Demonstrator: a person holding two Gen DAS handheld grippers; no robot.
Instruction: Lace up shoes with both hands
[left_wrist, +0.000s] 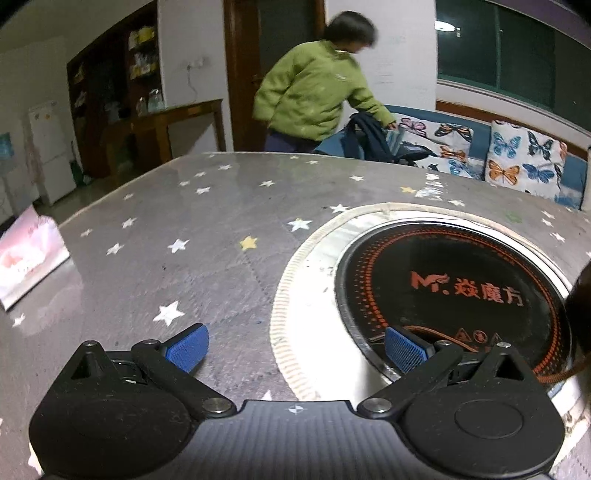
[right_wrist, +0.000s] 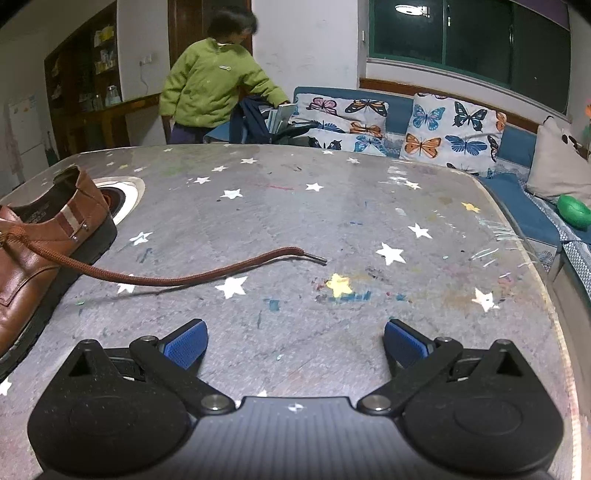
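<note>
Reaching for the loose lace end looks like the step in hand. Right tool (right_wrist: 295, 345): blue pads spread wide, nothing between them, low over the bench (right_wrist: 369, 229). Left tool (left_wrist: 295, 347): likewise wide and empty, facing the round black hob (left_wrist: 454, 291) set into the bench.

Brown leather shoe (right_wrist: 33, 258) stands at the left edge of the right wrist view, beside the hob. Its brown lace (right_wrist: 177, 277) trails from the eyelets across the bench; the dark aglet (right_wrist: 319, 259) lies ahead of the right tool, well apart from it.

Judgement: pinch the lace just behind the aglet, pads square to the cord, so the tip stays stiff for threading. Left tool should steady the shoe; only a dark sliver shows at its view's right edge.

Count: shoe 1; free lace end 1 visible; tools 2; hob 1; person in green jacket (right_wrist: 210, 85) behind, 1.
</note>
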